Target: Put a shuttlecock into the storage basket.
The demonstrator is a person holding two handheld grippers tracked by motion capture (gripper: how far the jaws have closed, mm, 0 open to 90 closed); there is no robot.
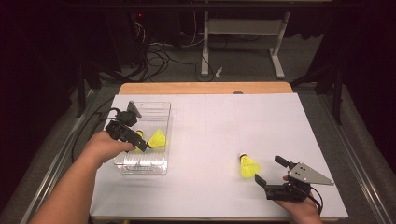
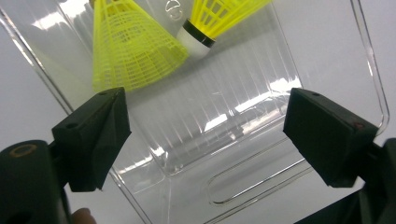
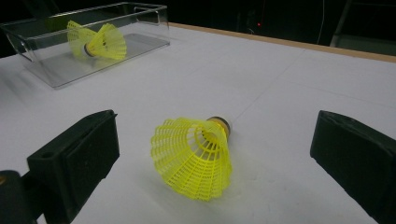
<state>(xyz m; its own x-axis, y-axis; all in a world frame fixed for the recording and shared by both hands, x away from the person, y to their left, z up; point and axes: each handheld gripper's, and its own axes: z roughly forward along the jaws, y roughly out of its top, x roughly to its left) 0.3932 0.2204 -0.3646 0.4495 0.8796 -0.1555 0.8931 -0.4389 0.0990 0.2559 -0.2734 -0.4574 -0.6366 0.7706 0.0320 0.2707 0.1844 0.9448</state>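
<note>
Yellow shuttlecock: lying on its side on the white table, between the wide-open, empty jaws of the right gripper. Clear plastic box: holds 2 shuttlecocks. Left gripper: over box, jaws wide apart, holding nothing

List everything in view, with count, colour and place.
Shuttlecocks in bin: two, yellow, lying in the clear bin.
Loose shuttlecock: one, yellow, on the sheet in front of the right gripper.
Bin: one, clear plastic, table's left side.
Sheet: one, white, covering the table.
Table: one, wooden edge at the far side.
Desk frame: one, white, on the floor behind.
Left gripper: black, open, over the bin.
Right gripper: black, open, by the loose shuttlecock.
</note>
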